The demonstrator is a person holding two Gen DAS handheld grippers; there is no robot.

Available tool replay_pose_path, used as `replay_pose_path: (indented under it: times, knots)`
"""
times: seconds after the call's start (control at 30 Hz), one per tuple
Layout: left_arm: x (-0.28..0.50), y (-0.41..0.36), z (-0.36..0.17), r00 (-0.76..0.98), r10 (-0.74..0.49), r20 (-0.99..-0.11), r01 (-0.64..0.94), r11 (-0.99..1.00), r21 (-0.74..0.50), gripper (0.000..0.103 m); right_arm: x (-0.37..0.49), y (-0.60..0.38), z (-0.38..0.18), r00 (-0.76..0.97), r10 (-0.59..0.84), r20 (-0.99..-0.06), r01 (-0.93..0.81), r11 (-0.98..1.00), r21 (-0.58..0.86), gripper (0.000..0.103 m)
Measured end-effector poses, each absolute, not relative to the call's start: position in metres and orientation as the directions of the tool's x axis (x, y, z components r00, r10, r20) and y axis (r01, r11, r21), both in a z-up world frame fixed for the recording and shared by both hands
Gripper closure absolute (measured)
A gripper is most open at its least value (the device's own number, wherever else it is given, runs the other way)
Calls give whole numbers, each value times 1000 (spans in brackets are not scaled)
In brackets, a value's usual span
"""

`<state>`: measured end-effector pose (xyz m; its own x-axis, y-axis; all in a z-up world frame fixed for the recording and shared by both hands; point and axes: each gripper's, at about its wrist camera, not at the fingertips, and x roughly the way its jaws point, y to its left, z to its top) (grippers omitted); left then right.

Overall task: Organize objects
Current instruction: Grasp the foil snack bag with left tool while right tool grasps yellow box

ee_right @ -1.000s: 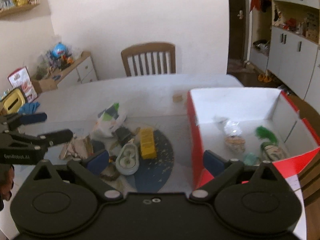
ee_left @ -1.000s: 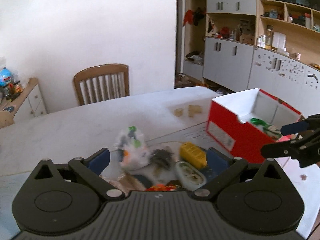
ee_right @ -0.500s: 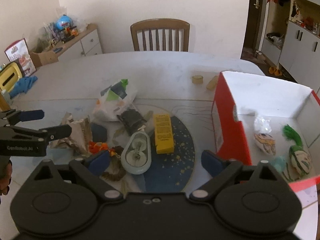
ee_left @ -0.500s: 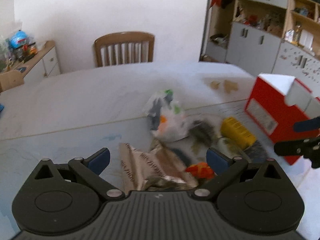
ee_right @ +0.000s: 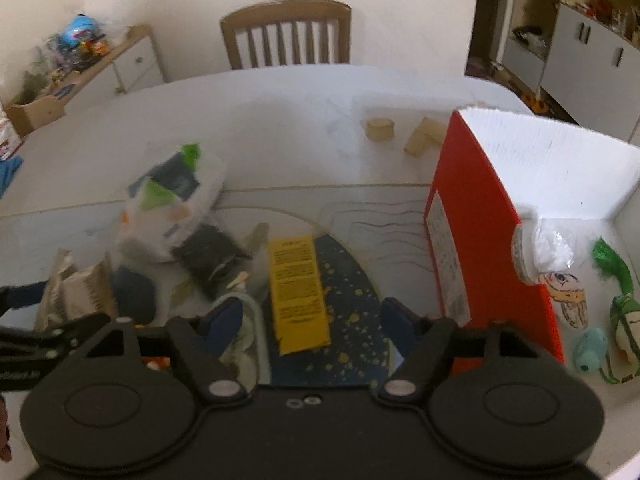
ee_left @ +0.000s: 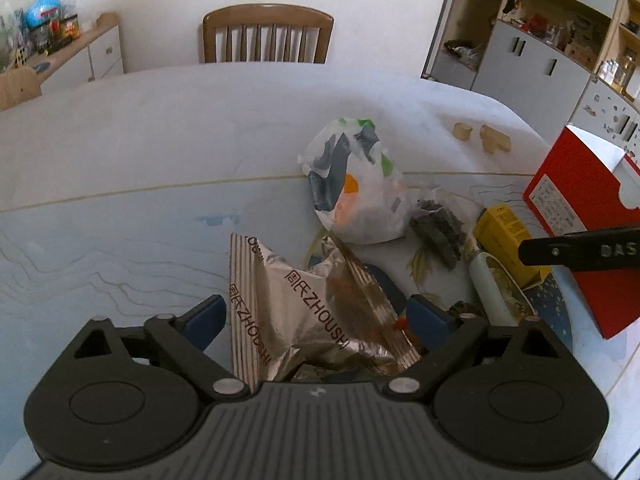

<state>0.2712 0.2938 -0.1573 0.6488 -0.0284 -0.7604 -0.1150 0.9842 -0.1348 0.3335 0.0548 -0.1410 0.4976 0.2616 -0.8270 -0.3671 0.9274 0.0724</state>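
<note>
Both your grippers advanced | left gripper [ee_left: 316, 314] spread around foil packet [ee_left: 308, 308] | right gripper [ee_right: 312, 316] spread over yellow box [ee_right: 298, 286] | pickups imminent.

The right gripper [ee_right: 312, 316] hangs with its jaws spread above a yellow box [ee_right: 298, 294] lying flat on a dark blue speckled mat [ee_right: 356, 312]. A pale oval dish [ee_right: 244, 344] sits just beside the box's left edge. Farther left lie a black packet [ee_right: 210, 260], a white plastic bag [ee_right: 172, 204] and a foil wrapper [ee_right: 76, 296]. To the right stands a red box [ee_right: 476, 232] holding a green-haired toy [ee_right: 622, 312].
</note>
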Motion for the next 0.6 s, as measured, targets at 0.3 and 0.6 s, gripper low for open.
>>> replay_pose_path:
  times: [0.3,0.6]
  knots:
    - [275,301,-160,637,-47,-770,-132,977,-169,32,353,64,-155,463,269,-844,-349,931,106,56]
    - [274,308,-158,639,-76,-765,-137,968,-211,46,354,67,-156,460,285,-841,-349,929,124,72]
